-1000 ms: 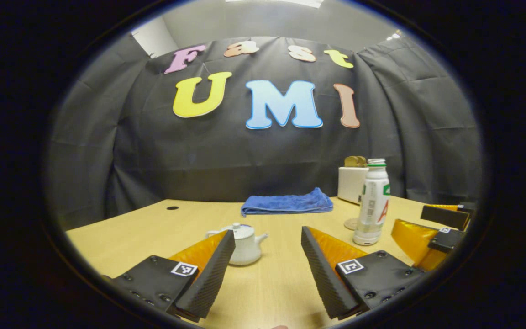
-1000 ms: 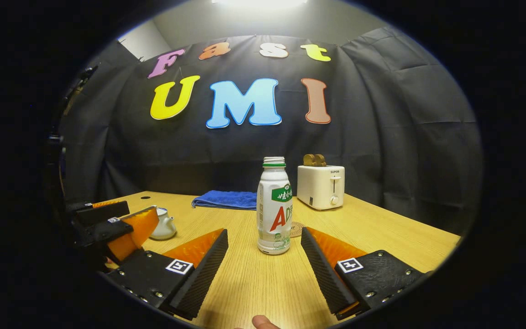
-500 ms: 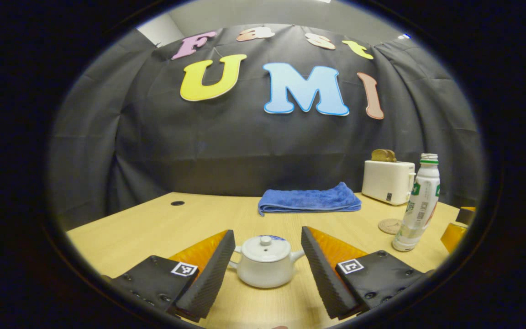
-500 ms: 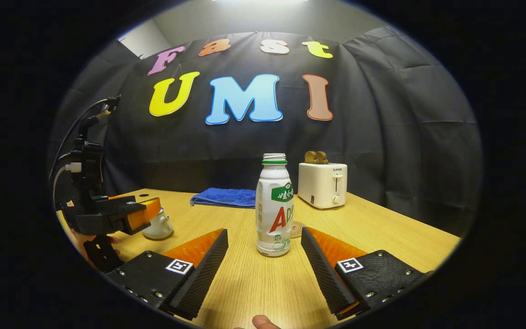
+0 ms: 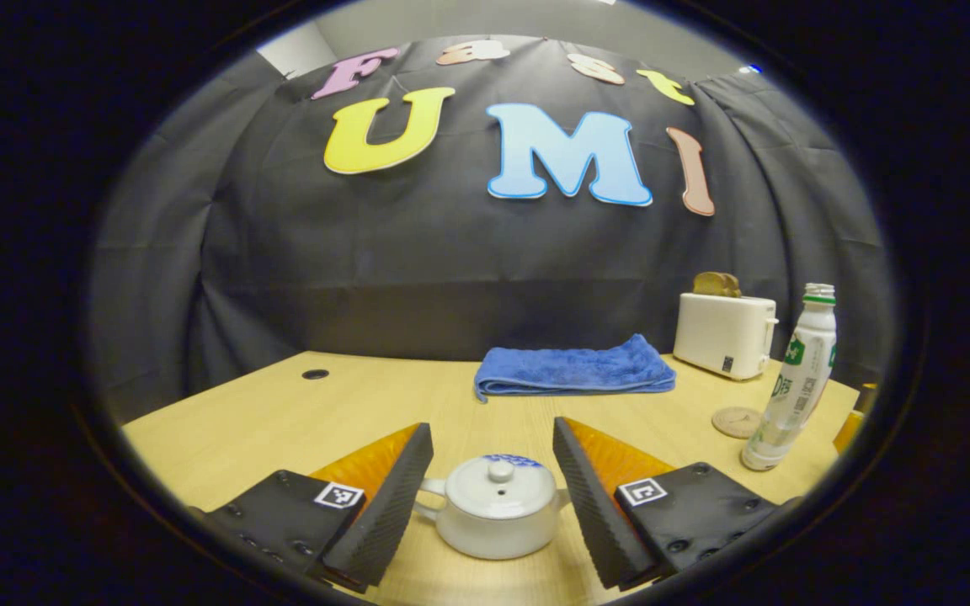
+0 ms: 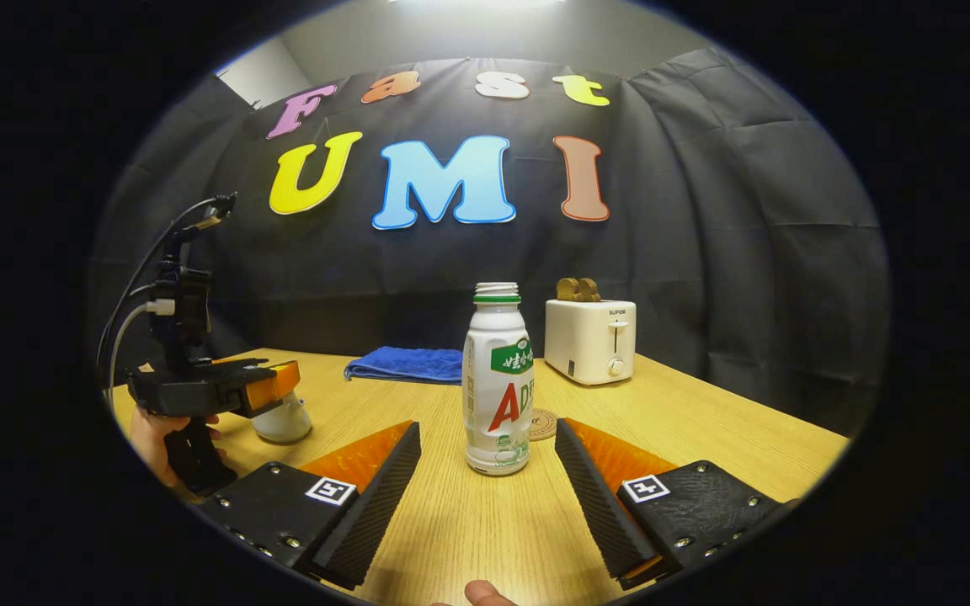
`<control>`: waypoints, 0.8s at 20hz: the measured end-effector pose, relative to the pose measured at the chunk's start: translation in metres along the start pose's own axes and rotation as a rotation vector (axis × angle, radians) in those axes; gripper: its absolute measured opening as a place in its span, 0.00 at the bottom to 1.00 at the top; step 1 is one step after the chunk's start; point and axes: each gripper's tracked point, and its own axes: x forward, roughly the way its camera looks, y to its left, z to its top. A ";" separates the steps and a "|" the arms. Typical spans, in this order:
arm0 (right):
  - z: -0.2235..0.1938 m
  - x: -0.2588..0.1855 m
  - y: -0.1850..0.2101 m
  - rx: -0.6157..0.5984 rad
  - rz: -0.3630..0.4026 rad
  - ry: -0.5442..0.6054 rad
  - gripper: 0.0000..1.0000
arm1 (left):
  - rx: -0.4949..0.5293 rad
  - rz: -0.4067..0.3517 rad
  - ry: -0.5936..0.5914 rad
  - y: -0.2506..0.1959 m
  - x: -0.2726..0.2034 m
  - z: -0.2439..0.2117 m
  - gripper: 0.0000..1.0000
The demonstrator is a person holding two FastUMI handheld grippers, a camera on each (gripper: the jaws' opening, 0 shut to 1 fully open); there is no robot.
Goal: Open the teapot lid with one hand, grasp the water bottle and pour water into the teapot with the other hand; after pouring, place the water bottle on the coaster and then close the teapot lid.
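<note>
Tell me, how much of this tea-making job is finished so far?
Nothing is finished yet. The lid sits on the teapot, and the water bottle stands upright on the table, beside the coaster. In hand: the left gripper brackets the teapot, the right gripper frames the bottle, both open. Lifting the lid, pouring, parking the bottle and closing remain.

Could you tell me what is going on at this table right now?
A person holds a gripper in each hand. The left gripper is open with the white teapot between its fingers, lid on. The right gripper is open and faces the water bottle, which stands upright on the wooden table in front of the coaster. Neither gripper grips anything yet.
</note>
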 end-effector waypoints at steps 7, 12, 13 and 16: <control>0.003 0.000 -0.002 0.042 0.010 -0.003 0.99 | 0.037 -0.014 0.036 0.001 -0.005 -0.003 0.29; 0.006 0.003 -0.002 0.030 0.032 -0.009 0.99 | 0.064 -0.024 0.025 0.005 -0.002 -0.002 0.12; 0.007 0.004 -0.004 0.024 0.028 -0.012 0.99 | 0.063 -0.025 0.020 0.005 -0.002 0.000 0.08; 0.012 0.008 -0.006 0.005 0.024 -0.022 0.99 | 0.061 -0.031 0.020 0.005 -0.001 -0.001 0.08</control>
